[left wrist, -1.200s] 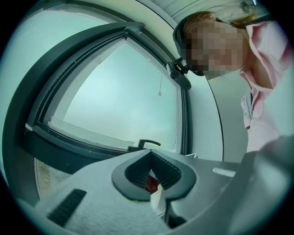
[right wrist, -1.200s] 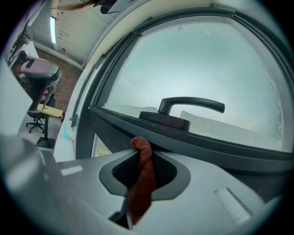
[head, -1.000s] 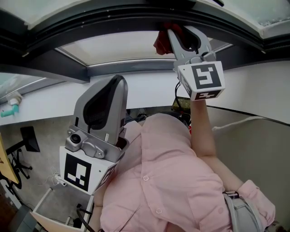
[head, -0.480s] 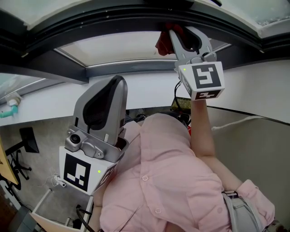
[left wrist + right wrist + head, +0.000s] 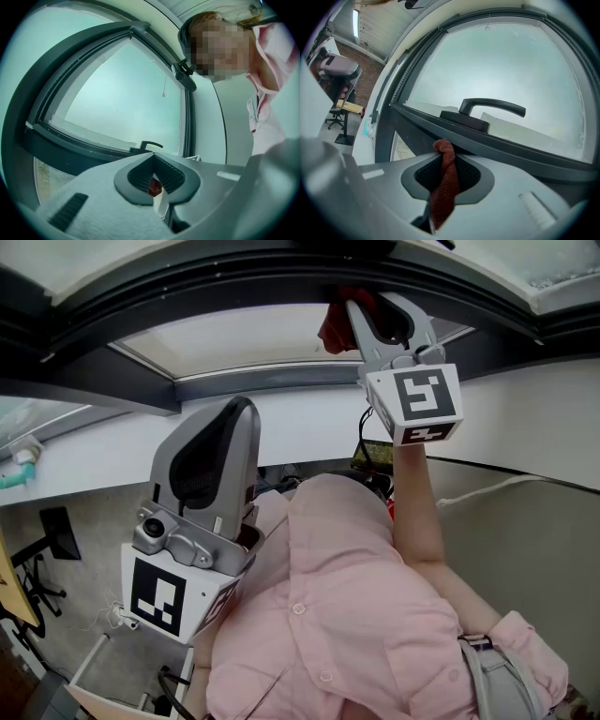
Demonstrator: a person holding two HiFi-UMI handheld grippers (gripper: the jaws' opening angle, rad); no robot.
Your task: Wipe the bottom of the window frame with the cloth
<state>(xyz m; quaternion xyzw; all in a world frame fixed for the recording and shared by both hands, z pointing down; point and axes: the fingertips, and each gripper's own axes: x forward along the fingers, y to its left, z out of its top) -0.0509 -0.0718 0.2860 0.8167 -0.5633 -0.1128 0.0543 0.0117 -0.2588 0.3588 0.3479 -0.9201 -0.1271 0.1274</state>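
A rust-red cloth (image 5: 444, 185) hangs clamped in my right gripper (image 5: 446, 157), and its bunched top end presses against the dark bottom rail of the window frame (image 5: 520, 152). From the head view, that right gripper (image 5: 367, 307) is raised to the frame (image 5: 187, 287) and the cloth (image 5: 334, 326) bulges out at its left side. My left gripper (image 5: 246, 413) is held lower, in front of my chest, away from the frame. Its jaws (image 5: 153, 160) meet at the tips with nothing between them; a small red patch shows behind the gap.
A dark window handle (image 5: 491, 107) sits on the sash just above the cloth. A white sill (image 5: 309, 423) runs below the frame, with a teal bottle (image 5: 21, 470) at its left end. A black cable (image 5: 364, 442) hangs near my right arm.
The right gripper and cloth shifted slightly right along the frame, then back left. The left gripper has barely moved.
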